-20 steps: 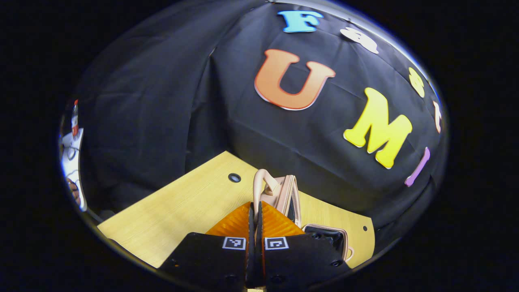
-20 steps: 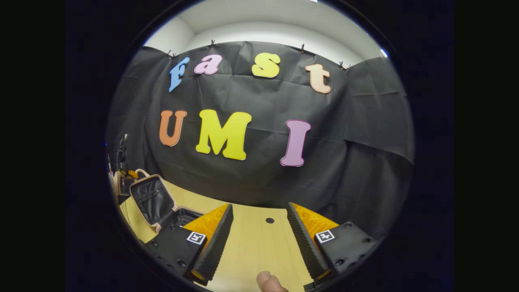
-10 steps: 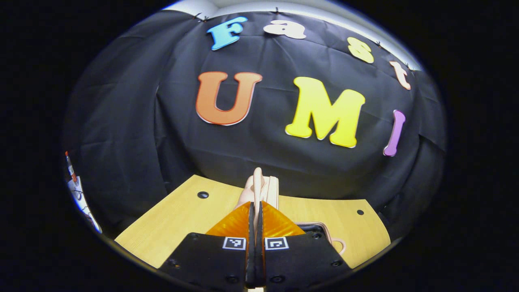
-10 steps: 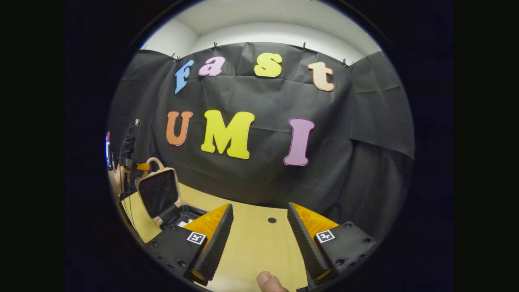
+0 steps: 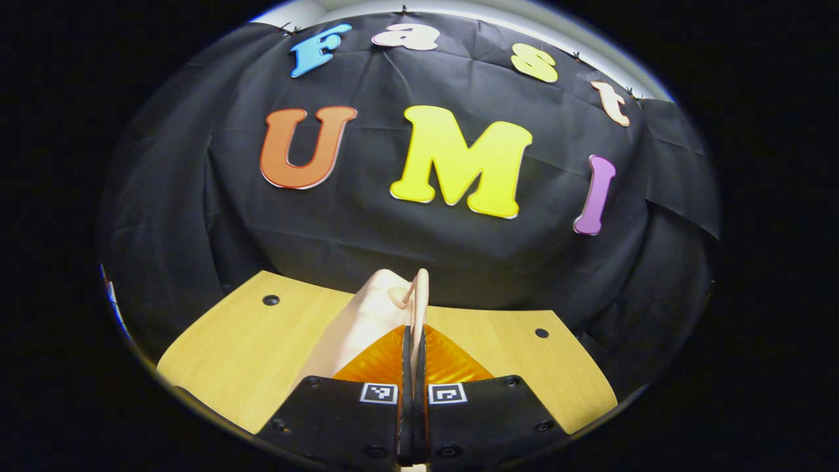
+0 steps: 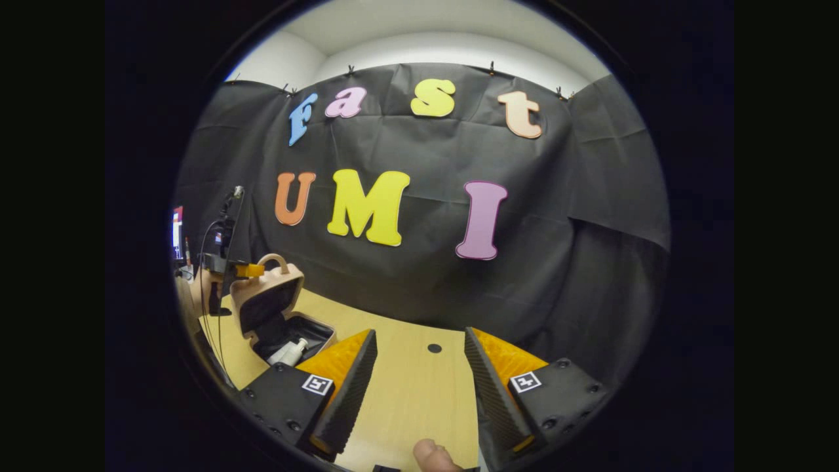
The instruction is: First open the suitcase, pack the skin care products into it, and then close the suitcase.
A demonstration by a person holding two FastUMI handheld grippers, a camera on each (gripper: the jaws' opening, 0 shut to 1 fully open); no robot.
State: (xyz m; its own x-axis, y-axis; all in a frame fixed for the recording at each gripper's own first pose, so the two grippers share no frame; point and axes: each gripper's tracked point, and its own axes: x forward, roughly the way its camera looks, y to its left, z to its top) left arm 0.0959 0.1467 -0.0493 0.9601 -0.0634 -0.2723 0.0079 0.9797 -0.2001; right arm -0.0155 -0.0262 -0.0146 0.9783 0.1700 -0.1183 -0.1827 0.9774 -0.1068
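In the left gripper view, the left gripper point(image 5: 413, 347) hides the suitcase point(image 5: 367, 321) base. In the right gripper view, lower left, the white bottle point(image 6: 288, 352) is partly covered by the right gripper's fingers point(image 6: 341, 387).

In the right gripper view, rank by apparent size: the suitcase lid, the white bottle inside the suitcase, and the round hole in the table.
Largest to smallest as they look:
1. suitcase lid
2. white bottle
3. round hole in the table

The fisheye shrinks things near the edge, where the lid and the bottle sit, so the true sizes are unsure.

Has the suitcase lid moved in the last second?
Yes. In the right gripper view the suitcase lid has swung down toward the base, judged against the table.
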